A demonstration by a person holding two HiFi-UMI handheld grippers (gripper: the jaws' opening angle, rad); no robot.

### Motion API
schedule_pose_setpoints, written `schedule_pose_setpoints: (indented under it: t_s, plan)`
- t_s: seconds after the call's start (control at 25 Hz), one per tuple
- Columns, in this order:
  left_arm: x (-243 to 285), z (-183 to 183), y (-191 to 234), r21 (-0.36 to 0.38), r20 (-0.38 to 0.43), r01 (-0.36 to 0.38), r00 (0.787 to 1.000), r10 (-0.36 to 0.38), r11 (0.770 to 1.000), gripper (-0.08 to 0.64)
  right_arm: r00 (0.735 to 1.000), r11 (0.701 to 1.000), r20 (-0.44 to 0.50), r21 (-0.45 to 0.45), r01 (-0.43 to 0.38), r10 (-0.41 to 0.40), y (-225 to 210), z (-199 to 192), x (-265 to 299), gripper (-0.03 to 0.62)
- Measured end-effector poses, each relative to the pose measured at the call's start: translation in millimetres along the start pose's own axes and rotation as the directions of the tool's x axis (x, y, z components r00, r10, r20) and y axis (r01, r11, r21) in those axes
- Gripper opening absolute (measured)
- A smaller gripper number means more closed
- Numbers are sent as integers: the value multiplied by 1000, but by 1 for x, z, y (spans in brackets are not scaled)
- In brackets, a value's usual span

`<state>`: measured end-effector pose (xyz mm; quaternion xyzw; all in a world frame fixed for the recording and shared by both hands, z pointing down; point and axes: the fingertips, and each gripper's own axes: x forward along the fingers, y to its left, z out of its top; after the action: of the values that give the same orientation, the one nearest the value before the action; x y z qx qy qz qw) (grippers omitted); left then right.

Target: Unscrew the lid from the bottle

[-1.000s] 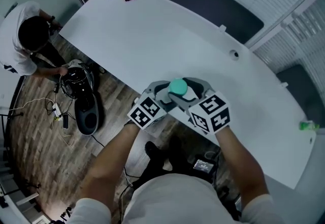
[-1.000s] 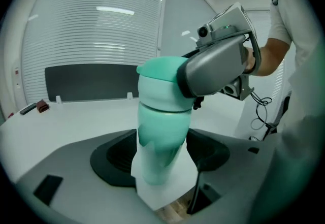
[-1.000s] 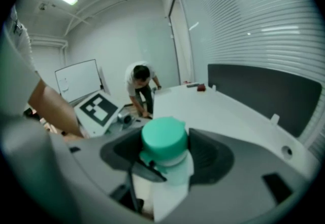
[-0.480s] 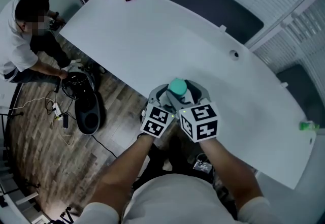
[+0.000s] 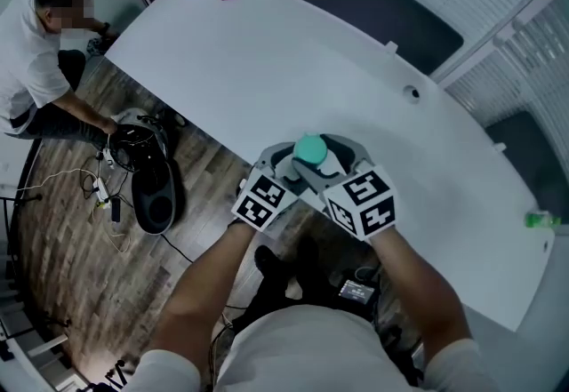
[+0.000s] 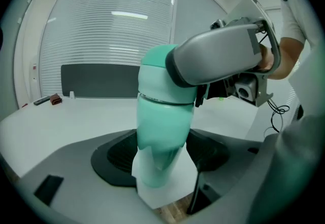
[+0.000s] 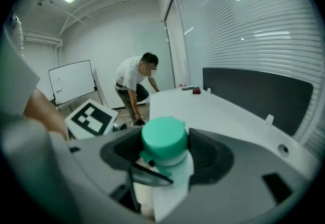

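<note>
**Left gripper view**
- My left grip: my left gripper (image 6: 161,167) is closed on the bottle (image 6: 161,131). Its dark ribbed pads (image 6: 114,159) press on either side of the lower body.
- Bottle: mint green, smooth and round, standing close to upright between those pads.
- Lid (image 6: 155,73): the same green, with a thin seam ringing the bottle just under it.
- My right gripper (image 6: 193,65): a smooth, curved grey jaw wraps the lid from the bottle's right. My hand (image 6: 269,58) grips the handle behind it.
- Table (image 6: 76,116): white, flat and matt, stretching away behind the bottle.

**Head view**
- My arms: both bare forearms (image 5: 204,292) reach forward and converge on the bottle.
- Marker cubes (image 5: 360,201): black-and-white squares, sitting side by side on my side of the bottle.
- Where the bottle is: at the curved near edge of the table, with the round lid top facing up.
- Floor (image 5: 71,239): wood planks left of the bottle, with cables lying on them.
- Person (image 5: 44,52): in a white shirt, crouched well apart from the bottle, to its far left.

**Right gripper view**
- My right grip: the dark pads clasp the lid from both sides, so this gripper is clamped on it.
- Lid shape: a flat-topped, smooth cylinder.
- Left of the bottle: one marker cube, tilted.
- Beyond the bottle: the person bends over, with a whiteboard (image 7: 71,82) behind them.
</note>
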<state>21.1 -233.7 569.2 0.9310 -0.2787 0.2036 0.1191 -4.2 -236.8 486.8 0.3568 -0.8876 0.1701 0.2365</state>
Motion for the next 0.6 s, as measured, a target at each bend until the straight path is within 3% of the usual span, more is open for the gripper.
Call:
schedule_pose_setpoints:
  t_s: [0.28,0.6]
  plan:
    - [-3,-1,-5,56,-35,143,989,-141,988,308,981,977,-75,-102,-188,181,6,-2,-1,296]
    - [-1,-2,-6,56,-36,156,987,-154,986,308,985,981,-40,-96,-170,167,4,-3,-1,296]
